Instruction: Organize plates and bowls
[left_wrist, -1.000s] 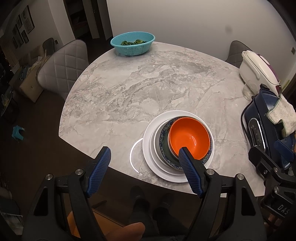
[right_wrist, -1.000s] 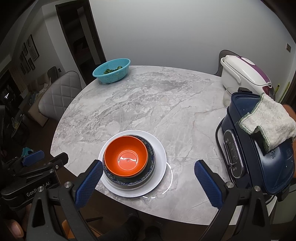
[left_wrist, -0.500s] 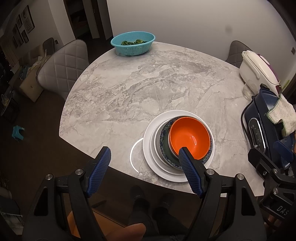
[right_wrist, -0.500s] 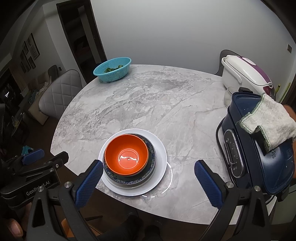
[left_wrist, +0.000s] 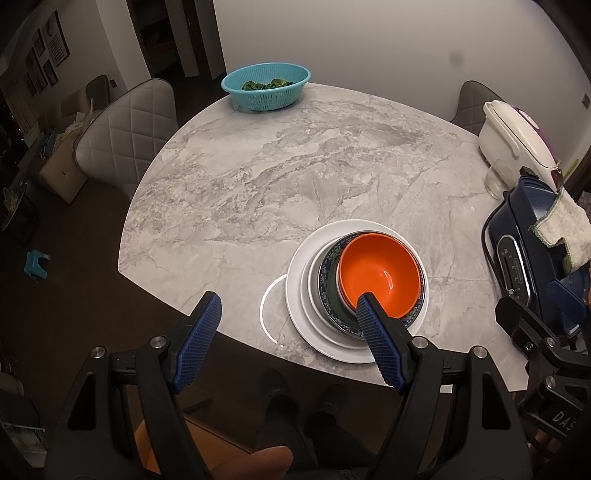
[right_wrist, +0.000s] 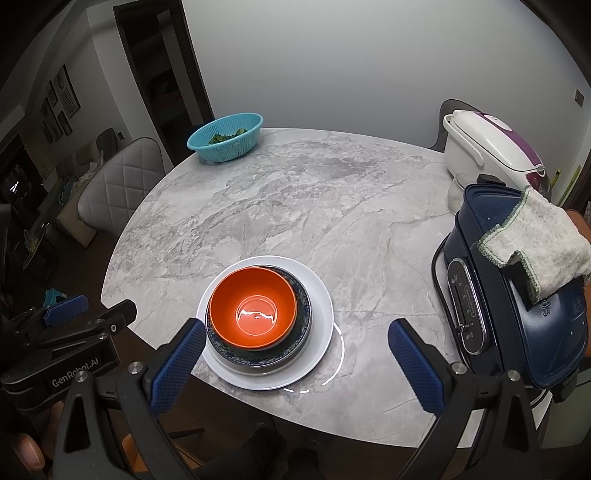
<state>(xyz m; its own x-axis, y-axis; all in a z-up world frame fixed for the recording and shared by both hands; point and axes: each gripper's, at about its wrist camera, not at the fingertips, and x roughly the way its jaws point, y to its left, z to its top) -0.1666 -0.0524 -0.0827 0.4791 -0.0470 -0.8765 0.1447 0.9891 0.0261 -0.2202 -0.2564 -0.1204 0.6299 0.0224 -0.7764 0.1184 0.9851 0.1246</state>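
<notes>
Left wrist view shows the stack near the worktop's (left_wrist: 258, 192) near edge: an orange bowl (left_wrist: 380, 273) nested in a dark patterned bowl (left_wrist: 330, 280), on a small white plate (left_wrist: 309, 284), on a large white plate (left_wrist: 295, 295).

Risks, as judged. The orange bowl sits off-centre in the dark bowl, toward the person's right, so a one-sided pinch on its rim could tip it or drag the layers beneath. The glazed surfaces look slick; a shallow hold may slip. The stack lies close to the edge, so a shove toward the person could send it over. A blue appliance (right_wrist: 517, 314) with a cloth (right_wrist: 535, 240) draped on it stands to the right, near the right gripper's path. A teal basket (left_wrist: 266, 86) at the far side is well clear.

Pose. Left gripper (left_wrist: 286, 334) hovers over the near edge, angled steeply down, jaws wide and empty; its right finger overlaps the bowls in the picture, and contact cannot be confirmed. Right gripper (right_wrist: 295, 354) hangs likewise tilted down, jaws wide, nothing between them, the stack ahead toward its left finger.
</notes>
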